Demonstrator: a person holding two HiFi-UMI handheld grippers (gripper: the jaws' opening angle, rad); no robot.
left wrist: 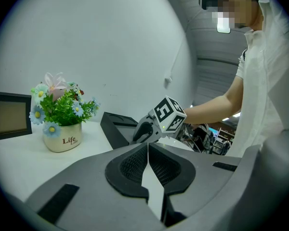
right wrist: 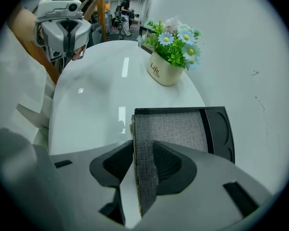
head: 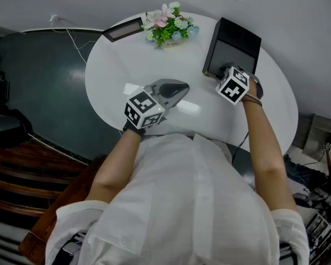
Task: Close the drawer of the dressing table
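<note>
Nearest, my left hand-held gripper (left wrist: 148,146) sits with jaws together, empty. My right hand-held gripper (right wrist: 143,150) pinches the front panel of the open drawer (right wrist: 176,129), at the black dressing table (head: 238,37) on the worktop's (head: 113,65) far right. A skewed push (the box looks light) could slide it rather than shut it.

The person wears a white, collared, short-sleeved shirt (head: 193,203). The left gripper (head: 179,89) and right gripper (head: 224,74) have smooth grey shells, black ribbed pads (left wrist: 132,166), and each bears a white cube (head: 144,109) with black square markers. A dark band (head: 254,100) rings the right wrist.
</note>
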